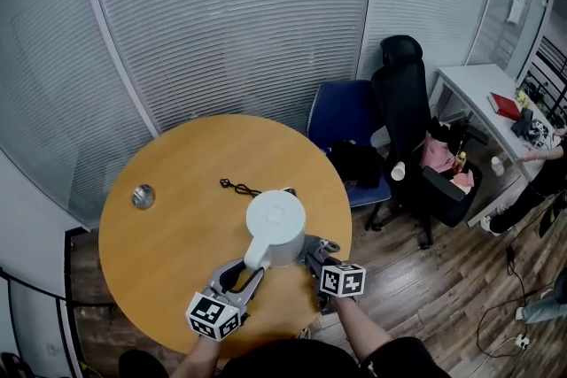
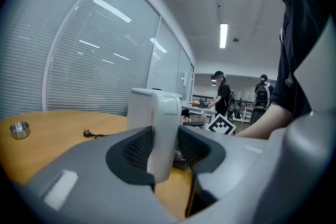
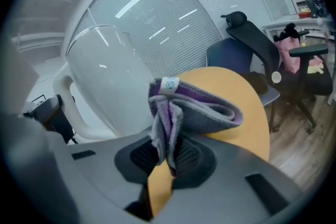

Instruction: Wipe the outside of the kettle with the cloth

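- Kettle (image 1: 275,228): white, upright with lid on, standing on the round wooden table (image 1: 177,226) near the edge closest to me, handle (image 2: 164,134) pointing towards me.
- Left gripper (image 2: 165,147): my fingers (image 2: 137,148) are clamped on the handle from both sides, with the pads pressed to it, low on the loop.
- Cloth (image 3: 184,113): grey and purple, folded, with a small round label on top. It is bunched up and sticks out ahead of my right fingers.
- Right gripper (image 3: 168,157): closed narrow on the cloth's lower fold. It sits just beside the kettle's right side, low down.
- Cloth edge is right against the kettle wall in the right gripper view, though I can't tell if it actually touches.
- Black cord (image 1: 239,187) lies on the table behind the kettle, apart from it.
- Small metal dish (image 1: 143,196) sits far left on the table, well apart.
- Blue chair (image 1: 345,115) and black chair (image 1: 403,93) stand beyond the table, with a white desk (image 1: 474,82) further right.
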`<state>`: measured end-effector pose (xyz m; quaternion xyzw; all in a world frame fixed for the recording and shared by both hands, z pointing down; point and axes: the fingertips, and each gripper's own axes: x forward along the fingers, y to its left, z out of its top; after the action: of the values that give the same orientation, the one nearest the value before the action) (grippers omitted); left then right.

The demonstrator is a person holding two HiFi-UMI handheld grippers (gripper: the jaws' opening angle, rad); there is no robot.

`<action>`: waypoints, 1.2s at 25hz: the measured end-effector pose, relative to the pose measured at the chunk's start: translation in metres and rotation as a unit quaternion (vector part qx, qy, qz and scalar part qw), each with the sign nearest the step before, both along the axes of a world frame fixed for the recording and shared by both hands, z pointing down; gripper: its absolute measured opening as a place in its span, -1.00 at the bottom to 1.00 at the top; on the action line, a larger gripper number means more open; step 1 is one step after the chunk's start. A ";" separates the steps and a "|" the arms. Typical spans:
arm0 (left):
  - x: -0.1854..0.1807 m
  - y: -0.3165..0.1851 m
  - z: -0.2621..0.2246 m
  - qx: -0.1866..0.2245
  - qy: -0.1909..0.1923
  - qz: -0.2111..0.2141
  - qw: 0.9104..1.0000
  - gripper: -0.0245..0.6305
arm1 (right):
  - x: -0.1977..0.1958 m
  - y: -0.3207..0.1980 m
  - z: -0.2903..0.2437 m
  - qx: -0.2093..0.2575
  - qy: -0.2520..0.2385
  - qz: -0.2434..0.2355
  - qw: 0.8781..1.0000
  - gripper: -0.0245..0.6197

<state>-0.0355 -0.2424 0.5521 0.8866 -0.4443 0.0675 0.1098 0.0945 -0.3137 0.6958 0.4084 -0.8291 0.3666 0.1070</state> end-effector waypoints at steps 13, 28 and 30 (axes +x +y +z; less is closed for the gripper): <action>-0.006 0.012 0.014 -0.019 -0.043 0.031 0.998 -0.46 | 0.003 0.080 -0.086 0.061 -0.042 0.085 0.994 -0.80; -0.043 0.087 0.022 -0.038 -0.038 0.066 0.996 -0.89 | -0.022 0.177 -0.151 0.115 -0.056 0.158 0.979 -0.80; -0.047 0.096 0.020 -0.039 -0.033 0.072 0.996 -0.89 | -0.027 0.191 -0.156 0.118 -0.057 0.162 0.978 -0.80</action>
<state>-0.0828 -0.1461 0.5719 0.9083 -0.3802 0.1222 0.1245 0.0675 -0.1222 0.5403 0.5257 -0.7940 0.3013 -0.0498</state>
